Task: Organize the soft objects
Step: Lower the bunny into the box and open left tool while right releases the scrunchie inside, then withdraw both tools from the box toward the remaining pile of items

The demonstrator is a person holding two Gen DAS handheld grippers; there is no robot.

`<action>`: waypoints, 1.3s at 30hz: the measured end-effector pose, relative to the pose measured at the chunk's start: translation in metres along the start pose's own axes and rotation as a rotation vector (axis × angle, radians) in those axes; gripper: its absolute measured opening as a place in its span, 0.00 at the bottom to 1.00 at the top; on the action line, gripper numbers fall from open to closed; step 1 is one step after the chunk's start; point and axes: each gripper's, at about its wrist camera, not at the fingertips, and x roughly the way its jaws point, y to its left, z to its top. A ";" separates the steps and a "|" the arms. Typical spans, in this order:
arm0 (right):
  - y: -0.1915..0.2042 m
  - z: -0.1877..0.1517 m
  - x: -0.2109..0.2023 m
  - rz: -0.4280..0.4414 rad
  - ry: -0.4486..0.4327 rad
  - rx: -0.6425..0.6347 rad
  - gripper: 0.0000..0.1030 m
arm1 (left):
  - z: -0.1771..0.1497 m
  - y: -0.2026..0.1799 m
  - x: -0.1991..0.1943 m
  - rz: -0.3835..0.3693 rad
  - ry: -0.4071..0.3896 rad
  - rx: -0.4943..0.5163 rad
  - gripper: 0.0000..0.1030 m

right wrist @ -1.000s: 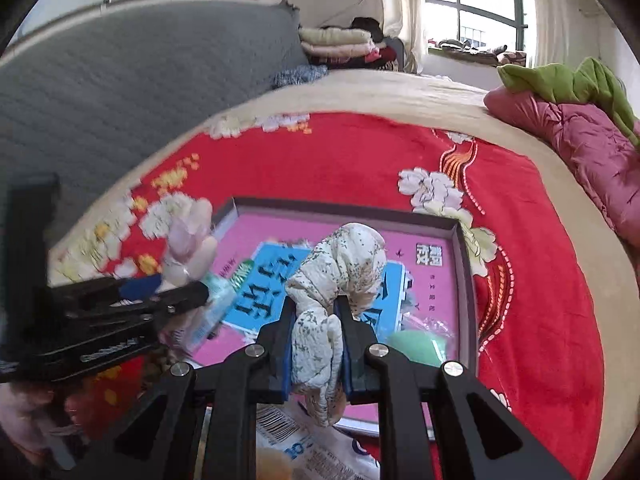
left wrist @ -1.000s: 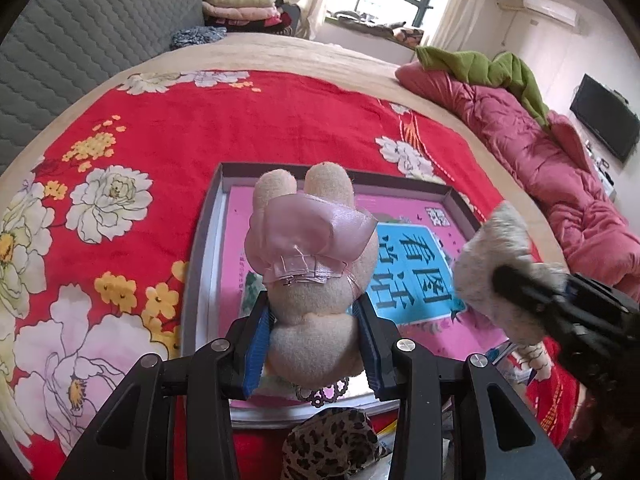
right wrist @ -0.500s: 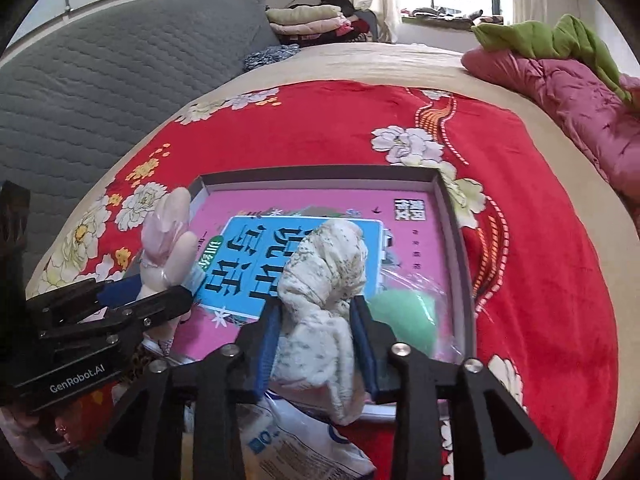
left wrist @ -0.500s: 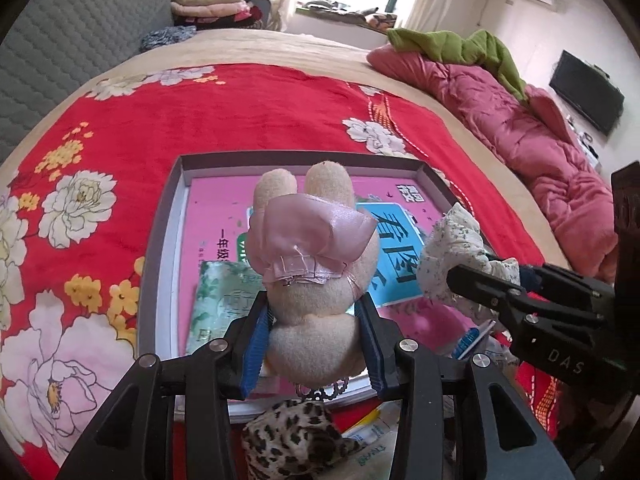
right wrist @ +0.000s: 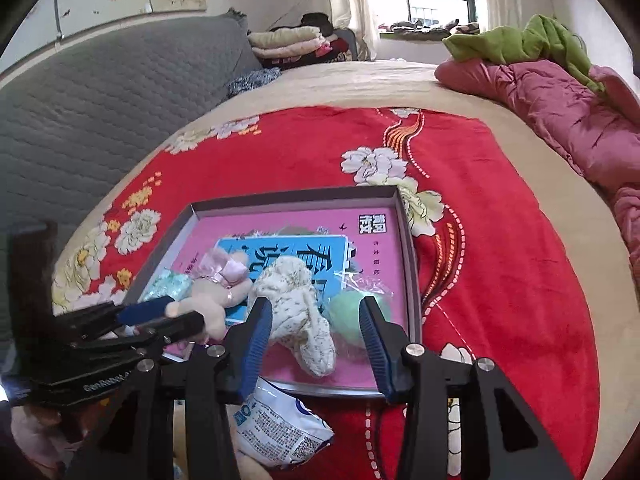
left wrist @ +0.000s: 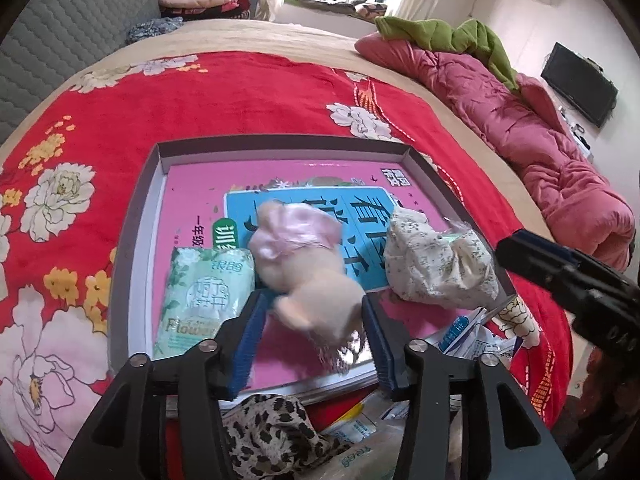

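Note:
A beige plush bunny with a pink bow (left wrist: 304,264) lies tipped over and blurred in the grey tray (left wrist: 280,141), on a pink book. My left gripper (left wrist: 314,320) straddles its lower end; the jaws are opening and the pads stand off it. A floral cloth bundle (right wrist: 298,300) rests in the same tray (right wrist: 296,197), beside the bunny (right wrist: 218,292). My right gripper (right wrist: 316,320) sits around the bundle with its jaws opening, and there is a gap at the right pad. A green tissue pack (left wrist: 204,284) lies left of the bunny.
A green soft item in clear wrap (right wrist: 348,312) lies in the tray's right corner. A leopard-print cloth (left wrist: 272,436) and a white-blue packet (right wrist: 280,420) lie on the red floral blanket (left wrist: 200,92) near the tray's front edge. A pink quilt (left wrist: 540,140) runs along the right.
Both grippers came down over the tray and their jaws widened. The bunny and the floral bundle, gripped before, now lie loose in the tray.

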 end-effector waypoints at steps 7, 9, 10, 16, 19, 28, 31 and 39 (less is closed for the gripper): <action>-0.002 0.001 -0.012 0.016 -0.025 0.025 0.44 | 0.000 -0.002 0.001 0.004 0.007 0.001 0.52; -0.001 0.001 -0.015 0.018 -0.029 0.021 0.44 | 0.000 -0.002 -0.002 0.008 0.001 0.000 0.52; 0.000 0.001 -0.016 0.024 -0.028 0.020 0.44 | 0.000 -0.001 -0.003 0.011 -0.001 0.000 0.52; 0.001 -0.001 -0.022 0.017 -0.034 0.017 0.44 | 0.003 0.000 -0.018 0.015 -0.028 -0.005 0.54; 0.000 -0.003 -0.026 0.018 -0.041 0.019 0.44 | 0.005 -0.002 -0.026 0.020 -0.040 0.001 0.55; 0.001 -0.004 -0.037 0.011 -0.051 0.010 0.50 | 0.002 -0.007 -0.041 0.024 -0.067 0.012 0.60; 0.002 -0.004 -0.042 0.012 -0.059 0.003 0.52 | -0.002 -0.004 -0.049 0.035 -0.088 -0.002 0.62; 0.006 -0.004 -0.059 0.021 -0.091 -0.011 0.54 | -0.006 0.018 -0.085 0.062 -0.156 -0.071 0.65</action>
